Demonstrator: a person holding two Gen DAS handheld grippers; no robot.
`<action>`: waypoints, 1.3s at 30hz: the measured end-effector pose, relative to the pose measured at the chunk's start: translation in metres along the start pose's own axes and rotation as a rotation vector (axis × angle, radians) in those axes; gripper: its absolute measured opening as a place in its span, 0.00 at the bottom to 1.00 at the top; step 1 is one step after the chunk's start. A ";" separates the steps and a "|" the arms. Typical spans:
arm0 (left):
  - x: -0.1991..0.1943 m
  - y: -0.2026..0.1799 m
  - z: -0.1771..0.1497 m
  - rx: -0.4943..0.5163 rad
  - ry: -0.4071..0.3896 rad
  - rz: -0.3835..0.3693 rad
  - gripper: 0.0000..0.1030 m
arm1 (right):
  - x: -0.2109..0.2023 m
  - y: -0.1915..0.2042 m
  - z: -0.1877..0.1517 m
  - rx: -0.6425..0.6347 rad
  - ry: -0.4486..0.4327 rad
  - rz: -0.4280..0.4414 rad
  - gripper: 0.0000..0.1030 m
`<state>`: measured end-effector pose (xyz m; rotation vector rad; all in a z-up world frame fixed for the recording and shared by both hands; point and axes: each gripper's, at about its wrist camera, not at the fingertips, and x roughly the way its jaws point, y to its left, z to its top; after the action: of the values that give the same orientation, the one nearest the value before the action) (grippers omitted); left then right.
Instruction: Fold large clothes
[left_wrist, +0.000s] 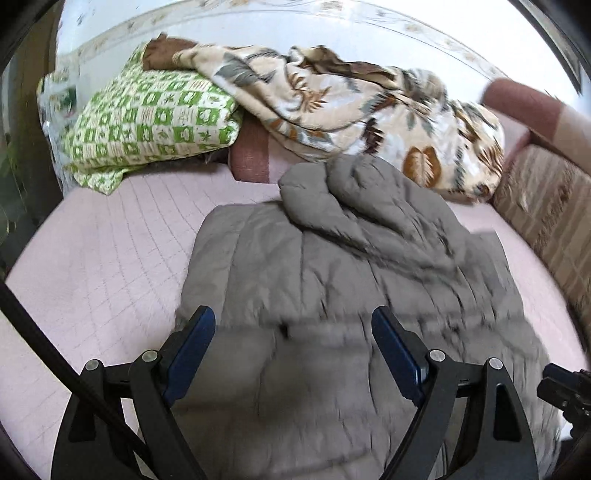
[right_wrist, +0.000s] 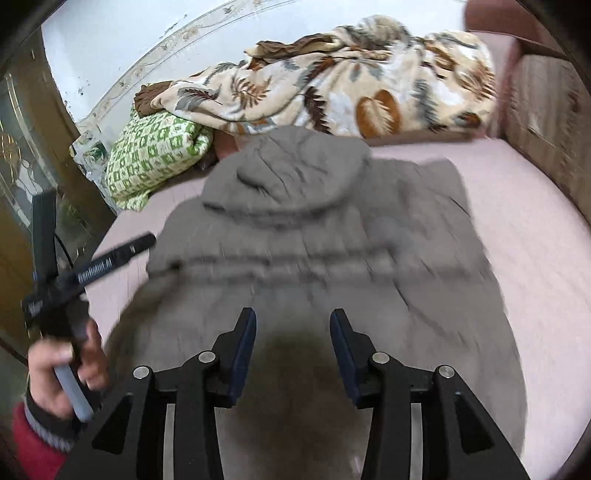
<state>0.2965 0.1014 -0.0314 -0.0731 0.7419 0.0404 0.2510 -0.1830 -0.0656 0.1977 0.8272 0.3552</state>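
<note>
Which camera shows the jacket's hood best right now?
The right wrist view: the hood lies nearly centred, its rounded outline whole, though blurred. The left wrist view shows the hood crumpled and off to the right.

A green-and-white patterned pillow (left_wrist: 147, 122) lies on the pink quilted bed cover (left_wrist: 92, 266), a beige leaf-print blanket (left_wrist: 332, 103) heaped beside and partly over it.

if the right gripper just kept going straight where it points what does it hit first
Most likely the grey jacket on the bed: the right gripper, jaws open and empty, aims down onto its back, though motion blur leaves depth uncertain.
</note>
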 end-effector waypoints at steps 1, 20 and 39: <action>-0.008 -0.004 -0.008 0.012 -0.001 -0.002 0.84 | -0.008 -0.004 -0.014 0.007 0.005 -0.006 0.44; -0.060 -0.005 -0.184 0.047 0.130 0.106 0.89 | -0.002 0.002 -0.134 -0.142 0.048 -0.083 0.53; -0.048 -0.012 -0.181 0.075 0.095 0.151 0.97 | 0.003 0.004 -0.146 -0.208 -0.023 -0.088 0.72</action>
<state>0.1401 0.0746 -0.1311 0.0532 0.8419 0.1537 0.1428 -0.1735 -0.1632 -0.0279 0.7685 0.3532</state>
